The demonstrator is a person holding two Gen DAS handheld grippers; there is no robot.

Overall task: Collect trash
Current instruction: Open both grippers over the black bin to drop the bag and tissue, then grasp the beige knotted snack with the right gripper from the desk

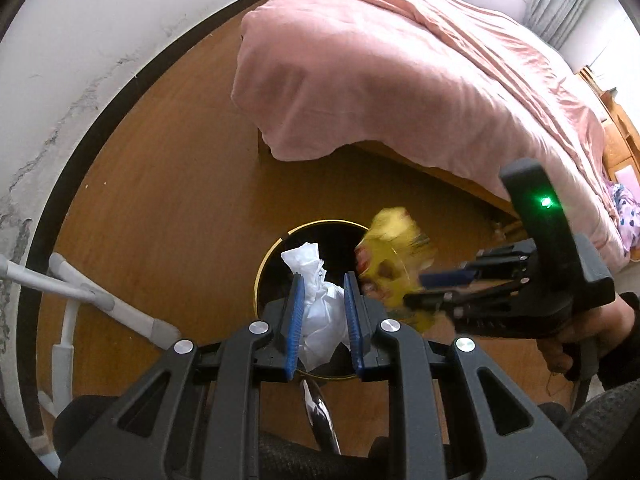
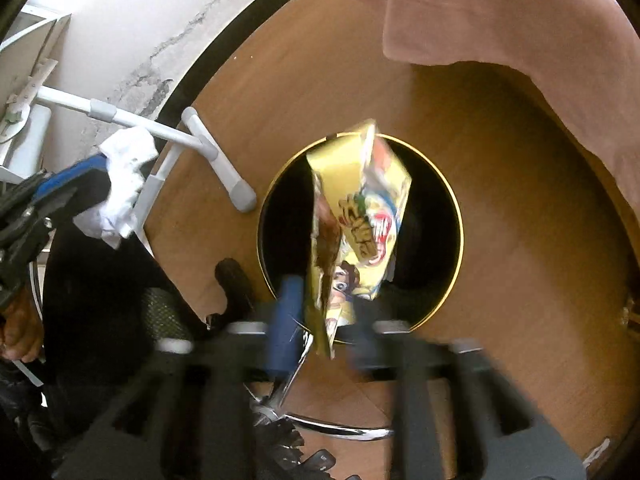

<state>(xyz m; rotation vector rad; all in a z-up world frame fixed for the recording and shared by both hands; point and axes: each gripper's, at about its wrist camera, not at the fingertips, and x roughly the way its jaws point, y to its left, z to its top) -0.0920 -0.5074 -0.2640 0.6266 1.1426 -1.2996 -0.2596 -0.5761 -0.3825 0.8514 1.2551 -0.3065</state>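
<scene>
With the right gripper [image 2: 320,320] parted around the yellow snack wrapper [image 2: 360,216] over the black bin [image 2: 452,216], the left gripper [image 1: 322,312] clamping a white tissue [image 1: 320,312] at its 6 o'clock rim [image 1: 264,264] risks dropping it outside.

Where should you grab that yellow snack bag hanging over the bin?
Probably at the lower end of the yellow snack bag, squeezing across its two flat faces. It hangs thin and edge-on above the black bin. Fingers closing from either side, placed like the open right gripper, should meet flat foil rather than a crinkly edge.
</scene>
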